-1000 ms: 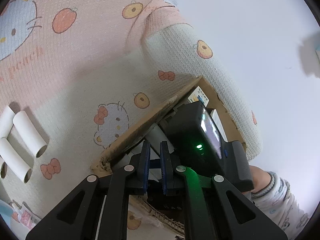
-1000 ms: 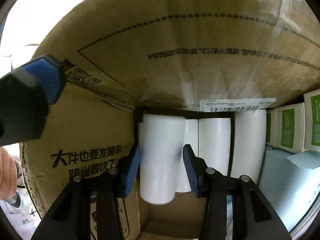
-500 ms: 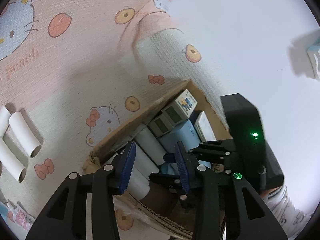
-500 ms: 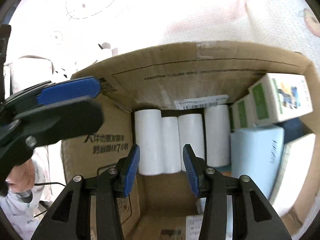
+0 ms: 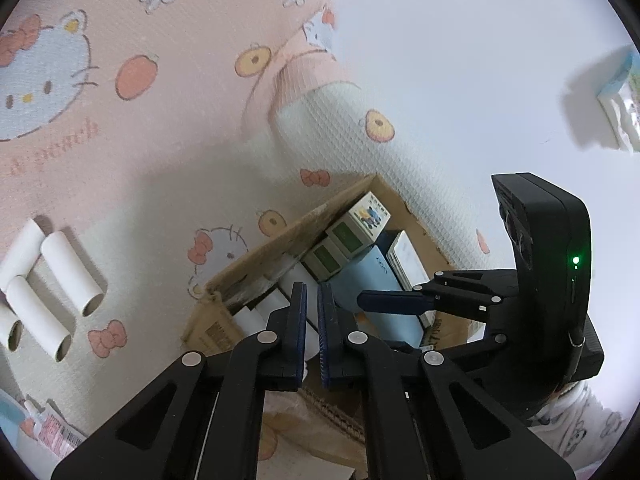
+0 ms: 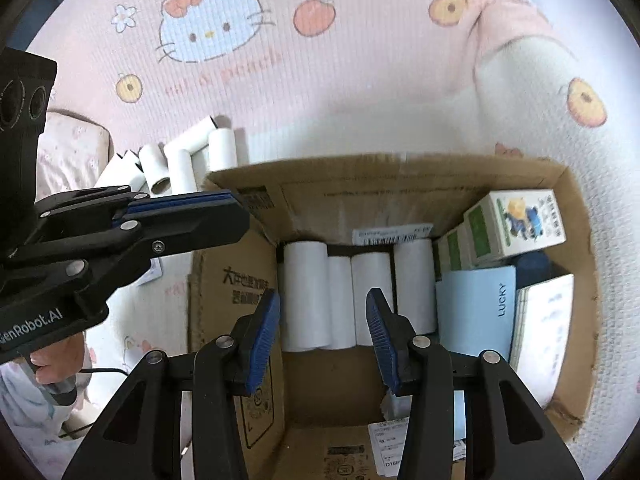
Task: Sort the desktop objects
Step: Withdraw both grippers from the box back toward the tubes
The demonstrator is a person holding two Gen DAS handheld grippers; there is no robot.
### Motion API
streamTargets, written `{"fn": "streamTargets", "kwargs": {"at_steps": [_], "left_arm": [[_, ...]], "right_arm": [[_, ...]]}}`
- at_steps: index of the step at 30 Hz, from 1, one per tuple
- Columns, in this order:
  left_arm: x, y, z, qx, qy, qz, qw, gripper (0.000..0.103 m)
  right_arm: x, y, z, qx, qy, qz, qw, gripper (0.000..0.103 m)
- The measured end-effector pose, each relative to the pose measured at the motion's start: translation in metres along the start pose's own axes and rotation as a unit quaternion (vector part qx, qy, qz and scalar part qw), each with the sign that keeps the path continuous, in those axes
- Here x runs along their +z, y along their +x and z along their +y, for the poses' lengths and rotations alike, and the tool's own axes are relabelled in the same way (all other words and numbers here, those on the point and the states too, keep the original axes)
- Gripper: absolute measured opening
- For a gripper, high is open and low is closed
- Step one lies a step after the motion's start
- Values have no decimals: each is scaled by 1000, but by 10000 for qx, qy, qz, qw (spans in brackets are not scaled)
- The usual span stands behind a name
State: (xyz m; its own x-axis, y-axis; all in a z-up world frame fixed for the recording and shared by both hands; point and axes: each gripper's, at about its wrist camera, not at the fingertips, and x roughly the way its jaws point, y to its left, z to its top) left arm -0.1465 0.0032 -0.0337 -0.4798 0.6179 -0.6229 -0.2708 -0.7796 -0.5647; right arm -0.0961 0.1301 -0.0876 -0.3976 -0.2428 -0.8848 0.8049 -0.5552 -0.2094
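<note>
An open cardboard box (image 6: 360,170) lies on a pink cartoon blanket. Several white paper rolls (image 6: 306,280) lie side by side in its left part. My right gripper (image 6: 324,304) hangs open above them, with nothing between its blue pads. One of its fingers (image 5: 396,303) shows over the box (image 5: 280,246) in the left wrist view. My left gripper (image 5: 312,298) is shut and empty, just over the box's left corner, and appears again (image 6: 236,202) in the right wrist view. More white tubes (image 5: 68,280) lie loose on the blanket to the left (image 6: 180,164).
Green-and-white cartons (image 6: 516,224) and a light blue notebook (image 6: 476,308) fill the box's right side. The blanket (image 6: 320,60) is rumpled behind the box. A white surface (image 5: 460,60) with a small pack (image 5: 620,100) lies beyond. A hand (image 6: 52,364) grips the left tool.
My right gripper has risen out of the box, away from the white rolls, still open. My left gripper opened briefly, then shut again, and shifted a little.
</note>
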Motion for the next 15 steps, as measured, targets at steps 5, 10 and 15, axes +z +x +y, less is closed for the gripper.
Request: {"fn": "streamTargets", "kwargs": {"at_steps": [5, 10, 15], "left_arm": [[-2, -12, 0, 70, 64, -145, 9998, 6], [-6, -30, -4, 176, 250, -372, 9988, 6], [-16, -53, 1, 394, 294, -731, 9961, 6]], "right_arm": [[0, -5, 22, -80, -346, -65, 9993, 42], [2, -20, 43, -279, -607, -404, 9969, 42], [1, -35, 70, -408, -908, -882, 9911, 42]]}}
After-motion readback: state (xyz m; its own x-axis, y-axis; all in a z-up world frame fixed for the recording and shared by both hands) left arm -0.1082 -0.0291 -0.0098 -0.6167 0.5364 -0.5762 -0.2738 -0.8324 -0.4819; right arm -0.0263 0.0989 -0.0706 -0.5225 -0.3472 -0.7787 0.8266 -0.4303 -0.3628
